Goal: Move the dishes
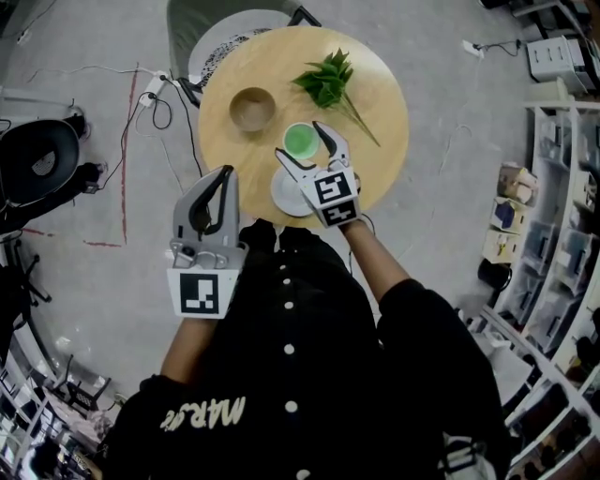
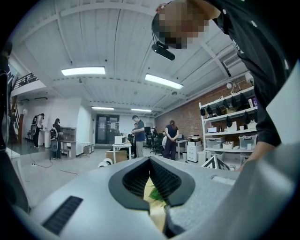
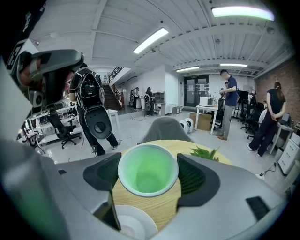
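Note:
On a round wooden table (image 1: pixel 380 98) stand a wooden bowl (image 1: pixel 252 108), a white plate (image 1: pixel 284 197) and a green cup (image 1: pixel 300 141). My right gripper (image 1: pixel 301 142) has one jaw on each side of the cup, pressed against its rim. In the right gripper view the cup (image 3: pixel 147 171) fills the gap between the pads, with the plate (image 3: pixel 133 226) just below and nearer. My left gripper (image 1: pixel 223 180) hangs off the table's near left edge, shut and holding nothing. Its jaws (image 2: pixel 150 176) meet, with only a sliver of table showing between them.
A leafy green sprig (image 1: pixel 330 82) lies on the far right part of the table. A grey chair (image 1: pixel 192 23) stands behind the table and a black chair (image 1: pixel 37 159) to the left. Shelving (image 1: pixel 562 216) lines the right side. Cables run across the floor.

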`<state>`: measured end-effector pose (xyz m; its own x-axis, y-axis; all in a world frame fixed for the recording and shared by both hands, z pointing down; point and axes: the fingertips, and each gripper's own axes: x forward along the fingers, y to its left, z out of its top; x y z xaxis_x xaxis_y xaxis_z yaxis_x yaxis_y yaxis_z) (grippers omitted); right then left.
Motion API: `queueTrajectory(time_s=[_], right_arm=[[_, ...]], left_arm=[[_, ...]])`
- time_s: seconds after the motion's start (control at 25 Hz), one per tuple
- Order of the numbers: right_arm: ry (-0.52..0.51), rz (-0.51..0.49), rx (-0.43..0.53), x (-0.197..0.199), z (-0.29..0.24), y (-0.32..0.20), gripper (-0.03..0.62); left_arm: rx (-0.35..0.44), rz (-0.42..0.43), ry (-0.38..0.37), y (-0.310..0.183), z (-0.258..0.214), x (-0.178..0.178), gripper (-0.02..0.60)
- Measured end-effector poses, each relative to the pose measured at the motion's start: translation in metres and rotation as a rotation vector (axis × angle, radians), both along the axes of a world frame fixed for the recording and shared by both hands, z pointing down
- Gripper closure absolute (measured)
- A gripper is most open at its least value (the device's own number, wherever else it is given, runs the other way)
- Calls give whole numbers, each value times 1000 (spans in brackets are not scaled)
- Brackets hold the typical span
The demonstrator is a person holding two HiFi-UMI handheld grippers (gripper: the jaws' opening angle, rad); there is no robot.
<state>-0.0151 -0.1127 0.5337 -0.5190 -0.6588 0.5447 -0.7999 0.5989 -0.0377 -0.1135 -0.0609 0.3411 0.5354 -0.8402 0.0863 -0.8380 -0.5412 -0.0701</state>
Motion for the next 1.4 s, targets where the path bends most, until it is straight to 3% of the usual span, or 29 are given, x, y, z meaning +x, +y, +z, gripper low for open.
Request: queueTrajectory(time_s=[0.6, 1.4], right_arm=[[47, -144, -55, -61, 74, 25, 223], [71, -212, -54, -80, 118, 28, 221]], left_arm=[[-42, -45, -47, 19, 17, -37, 578], [-83, -42, -58, 15, 35, -40, 578]])
